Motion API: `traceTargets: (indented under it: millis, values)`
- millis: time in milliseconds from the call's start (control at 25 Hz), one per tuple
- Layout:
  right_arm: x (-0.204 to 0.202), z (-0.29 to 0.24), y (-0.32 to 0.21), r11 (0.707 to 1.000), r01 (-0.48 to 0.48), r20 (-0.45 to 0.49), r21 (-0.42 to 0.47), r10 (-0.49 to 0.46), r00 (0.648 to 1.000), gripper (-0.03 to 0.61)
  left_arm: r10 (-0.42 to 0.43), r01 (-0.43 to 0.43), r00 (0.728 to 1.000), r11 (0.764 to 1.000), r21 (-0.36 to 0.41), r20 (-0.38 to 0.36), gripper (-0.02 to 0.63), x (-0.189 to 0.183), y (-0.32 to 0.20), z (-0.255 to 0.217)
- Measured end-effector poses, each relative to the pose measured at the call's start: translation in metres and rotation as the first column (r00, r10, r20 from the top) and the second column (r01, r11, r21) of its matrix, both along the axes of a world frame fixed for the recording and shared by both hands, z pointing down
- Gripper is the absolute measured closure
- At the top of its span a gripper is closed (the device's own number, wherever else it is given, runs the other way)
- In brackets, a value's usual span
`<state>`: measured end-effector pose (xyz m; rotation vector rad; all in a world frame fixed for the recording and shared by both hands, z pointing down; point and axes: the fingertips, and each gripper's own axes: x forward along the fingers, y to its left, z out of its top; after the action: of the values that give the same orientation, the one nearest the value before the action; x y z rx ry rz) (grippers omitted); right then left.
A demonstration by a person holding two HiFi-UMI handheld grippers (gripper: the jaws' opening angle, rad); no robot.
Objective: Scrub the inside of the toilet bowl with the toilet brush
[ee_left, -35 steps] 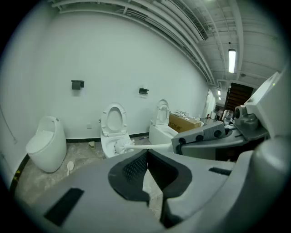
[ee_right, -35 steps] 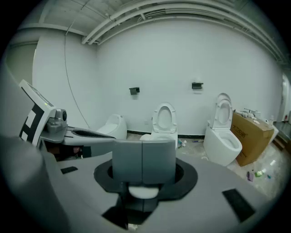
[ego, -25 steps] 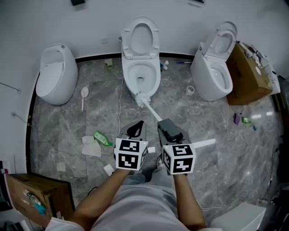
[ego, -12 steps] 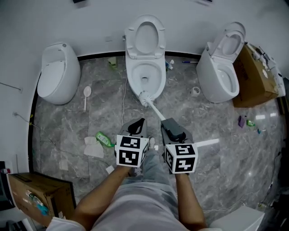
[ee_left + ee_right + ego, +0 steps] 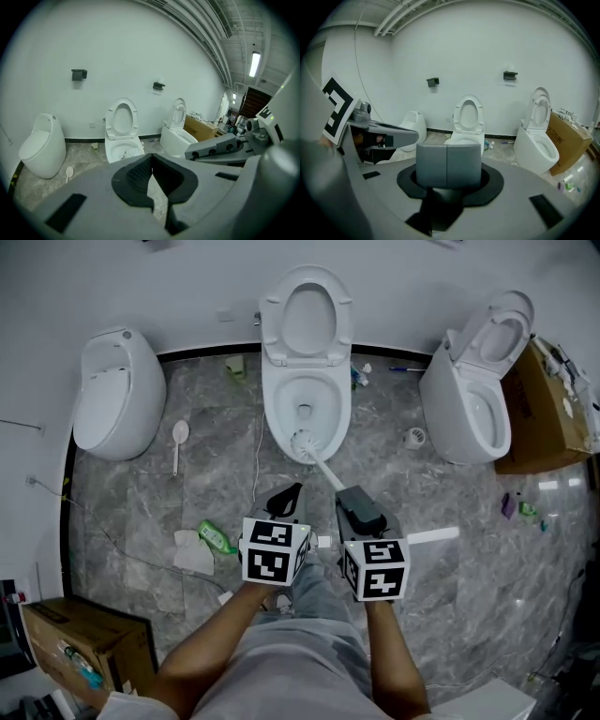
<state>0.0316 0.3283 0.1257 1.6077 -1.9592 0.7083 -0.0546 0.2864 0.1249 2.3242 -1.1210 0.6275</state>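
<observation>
**A:** Grey marble floor (image 5: 169, 502), white wall, three toilets. Where's the toilet brush (image 5: 314, 457)?

**B:** Its head rests just inside the near rim of the middle toilet bowl (image 5: 272, 413). My right gripper (image 5: 350, 495) looks clenched on the handle. My left gripper (image 5: 289, 491) is closed on nothing, just beside it.

**A:** How would you scrub well?

**B:** I'd push the head deeper, press the bristles to the wall and sweep round under the rim.

**A:** Room to move?

**B:** Open floor on both sides. The raised lid (image 5: 308, 313) bounds the far edge, a cable (image 5: 254, 456) trails along the bowl's left, and a green bottle (image 5: 215, 537) lies near my feet.
</observation>
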Motion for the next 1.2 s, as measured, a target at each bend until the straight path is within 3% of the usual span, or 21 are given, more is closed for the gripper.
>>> traceTargets:
  millis: [520, 1200]
  values:
    - [0.048, 0.071, -0.105, 0.990, 0.045, 0.051, -0.134, -0.039, 0.998, 0.426, -0.022, 0.025, 0.999, 0.995, -0.094, 0.033, 0.607, 0.050, -0.117, 0.057]
    - [0.039, 0.171, -0.174, 0.959, 0.033, 0.050, -0.281, -0.020, 0.999, 0.426, 0.016, -0.012, 1.000, 0.976, -0.215, 0.016, 0.607, 0.054, -0.207, 0.144]
